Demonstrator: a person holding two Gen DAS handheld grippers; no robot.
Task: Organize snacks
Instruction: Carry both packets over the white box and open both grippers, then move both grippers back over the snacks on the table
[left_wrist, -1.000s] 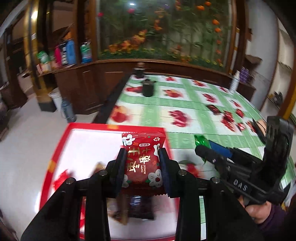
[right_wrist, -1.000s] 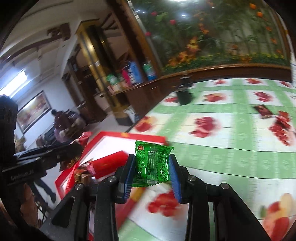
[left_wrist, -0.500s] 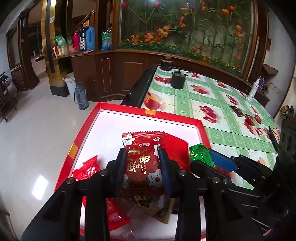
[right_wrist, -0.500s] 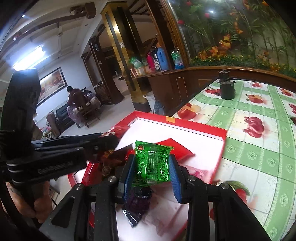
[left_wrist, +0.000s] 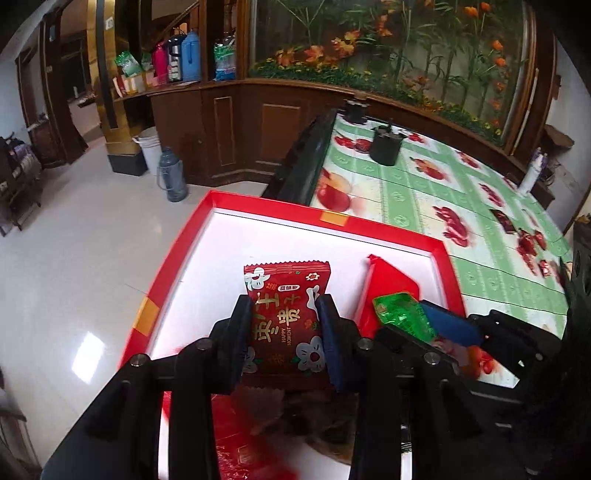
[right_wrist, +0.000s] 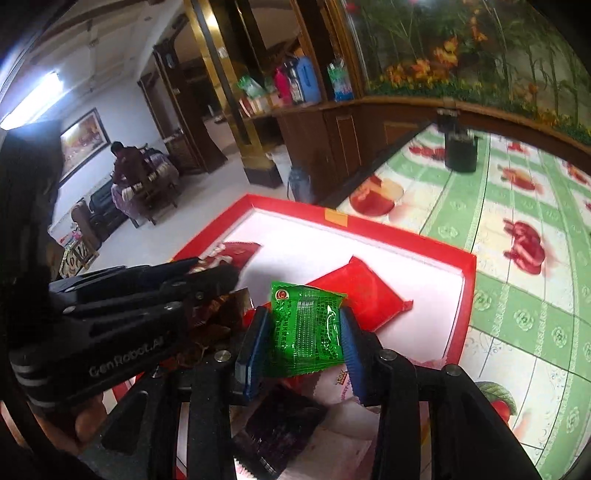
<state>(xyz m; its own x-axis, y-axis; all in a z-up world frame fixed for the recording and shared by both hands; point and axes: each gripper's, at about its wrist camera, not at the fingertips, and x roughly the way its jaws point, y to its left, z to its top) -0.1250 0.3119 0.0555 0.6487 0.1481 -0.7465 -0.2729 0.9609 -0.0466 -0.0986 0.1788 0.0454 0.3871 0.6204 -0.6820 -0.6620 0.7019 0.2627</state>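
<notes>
Red snack packet (left_wrist: 286, 321) sits pinched between my left gripper (left_wrist: 285, 334) fingers, over the red-rimmed tray (left_wrist: 384, 230). My right gripper (right_wrist: 304, 345), at 3 o'clock of the left, has just been opening its jaws; the green packet (right_wrist: 308, 330) is between the pads, which appear to touch its edges. A flat red pouch (right_wrist: 356, 295) lies in the tray at 1 o'clock of it.

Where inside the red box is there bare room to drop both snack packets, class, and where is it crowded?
Free: the white floor along the far wall of the red box, and its left side beside the red flat packet. Crowded: the near end, where wrappers pile under the left tool with its red packet and the right tool with its green packet.
</notes>
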